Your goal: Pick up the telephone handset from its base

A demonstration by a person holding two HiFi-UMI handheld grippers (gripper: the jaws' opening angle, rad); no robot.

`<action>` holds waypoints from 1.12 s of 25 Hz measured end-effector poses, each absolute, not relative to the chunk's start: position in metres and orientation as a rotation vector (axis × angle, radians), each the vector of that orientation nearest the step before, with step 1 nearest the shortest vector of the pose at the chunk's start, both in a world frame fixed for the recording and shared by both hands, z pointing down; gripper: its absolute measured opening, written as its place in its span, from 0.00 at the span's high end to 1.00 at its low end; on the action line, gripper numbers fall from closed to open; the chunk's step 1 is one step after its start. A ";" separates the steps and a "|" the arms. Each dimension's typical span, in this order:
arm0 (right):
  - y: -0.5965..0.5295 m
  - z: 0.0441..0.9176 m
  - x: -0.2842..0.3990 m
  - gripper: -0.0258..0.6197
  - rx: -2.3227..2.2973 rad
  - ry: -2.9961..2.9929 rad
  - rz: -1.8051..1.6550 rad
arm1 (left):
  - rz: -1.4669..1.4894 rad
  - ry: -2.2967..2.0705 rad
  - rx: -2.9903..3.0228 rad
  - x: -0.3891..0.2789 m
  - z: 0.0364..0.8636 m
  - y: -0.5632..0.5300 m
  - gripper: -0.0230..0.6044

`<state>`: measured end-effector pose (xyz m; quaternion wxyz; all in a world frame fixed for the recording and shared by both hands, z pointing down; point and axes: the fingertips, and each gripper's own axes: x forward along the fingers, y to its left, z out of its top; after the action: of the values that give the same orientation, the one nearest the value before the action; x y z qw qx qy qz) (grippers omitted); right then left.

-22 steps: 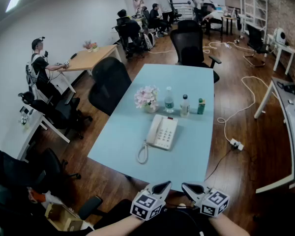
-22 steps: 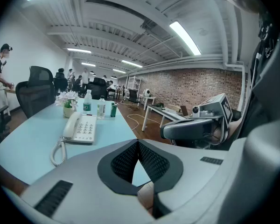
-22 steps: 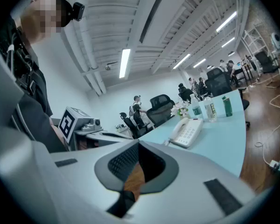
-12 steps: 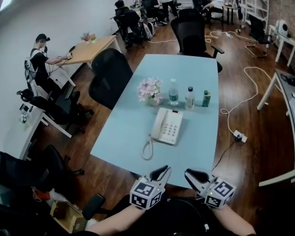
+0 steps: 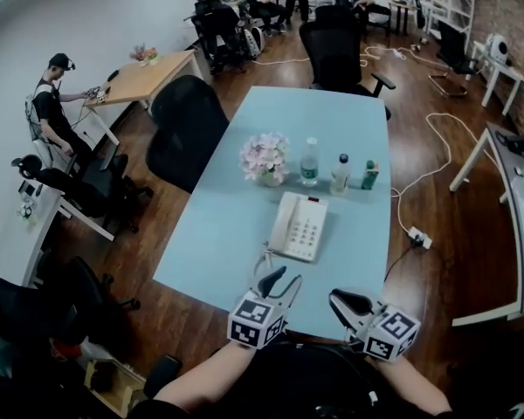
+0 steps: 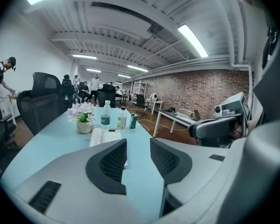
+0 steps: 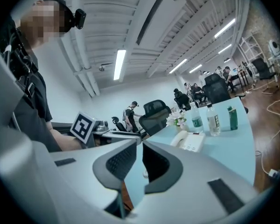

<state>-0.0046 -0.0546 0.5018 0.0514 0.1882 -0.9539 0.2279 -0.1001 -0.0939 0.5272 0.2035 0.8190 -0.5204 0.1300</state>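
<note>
The handset [image 5: 278, 223] lies along the 9 o'clock side of its base [image 5: 304, 230], long axis 12 to 6, at 12 o'clock from the nearer left tool [image 5: 284, 279], whose jaws are spread and empty; the right tool [image 5: 345, 301] is barely parted, empty

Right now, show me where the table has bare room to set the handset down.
The table is bare across its far end, beyond the two clear bottles. Bare strips flank the telephone left and right, out to the edges. Crowded: the row of flowers, bottles and green bottle behind it.
</note>
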 end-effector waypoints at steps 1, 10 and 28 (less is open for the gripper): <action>-0.058 0.502 -0.006 0.88 0.582 -2.901 0.689 | 0.366 -1.476 2.272 -0.110 0.529 -0.103 0.71; -0.102 0.510 -0.013 0.88 0.728 -2.861 0.709 | 0.464 -1.555 2.214 -0.166 0.553 -0.187 0.71; -0.157 0.526 -0.023 0.88 0.948 -2.763 0.802 | 0.757 -1.411 2.026 -0.180 0.671 -0.323 0.57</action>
<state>-0.0226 -0.1567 0.5260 0.0564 0.3124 -0.9107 0.2644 -0.1800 -0.3228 0.6713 0.2762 0.7540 -0.5251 0.2819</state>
